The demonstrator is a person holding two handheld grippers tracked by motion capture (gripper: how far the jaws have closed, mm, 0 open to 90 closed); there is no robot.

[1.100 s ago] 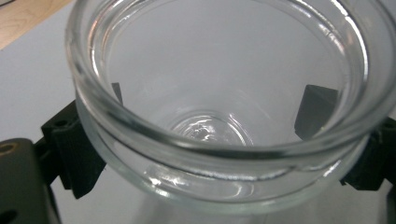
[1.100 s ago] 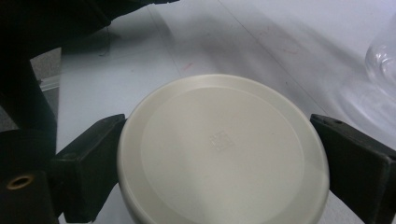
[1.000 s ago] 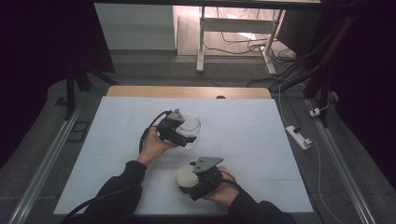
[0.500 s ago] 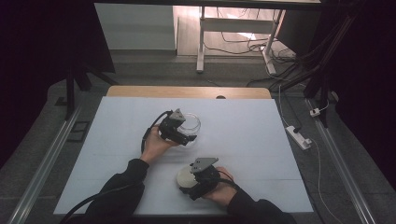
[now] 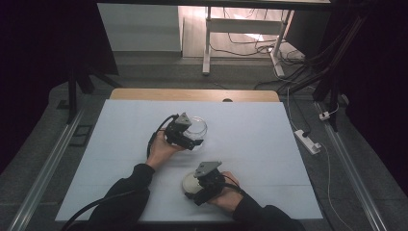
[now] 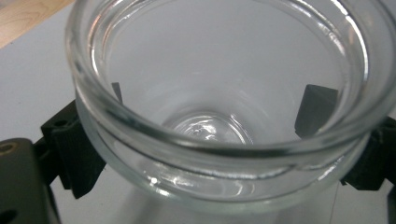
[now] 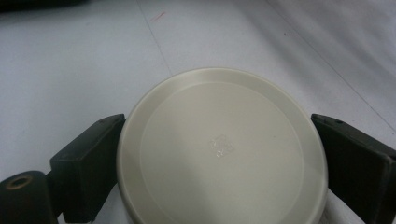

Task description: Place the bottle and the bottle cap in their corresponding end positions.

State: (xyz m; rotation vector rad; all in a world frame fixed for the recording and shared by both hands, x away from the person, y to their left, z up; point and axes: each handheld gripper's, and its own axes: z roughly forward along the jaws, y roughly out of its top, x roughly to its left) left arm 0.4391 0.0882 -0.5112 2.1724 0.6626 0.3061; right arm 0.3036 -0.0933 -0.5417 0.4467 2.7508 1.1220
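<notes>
Gripping one glass jar (image 6: 224,116), the left gripper (image 5: 188,139) matches the right gripper (image 5: 201,190), clamped on one cream lid (image 7: 222,149).

Black sleeves, black tongs (image 5: 198,142) (grey three-cornered plates on top), trailing black cables.

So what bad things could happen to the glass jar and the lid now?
The glass jar is smooth and held only by its sides between the left gripper jaws, so it might slip or tip out. The cream lid is pinched just at its rim by the right gripper, so it could pop free. The jar and lid are still apart, so joining them crookedly could knock the glass.
</notes>
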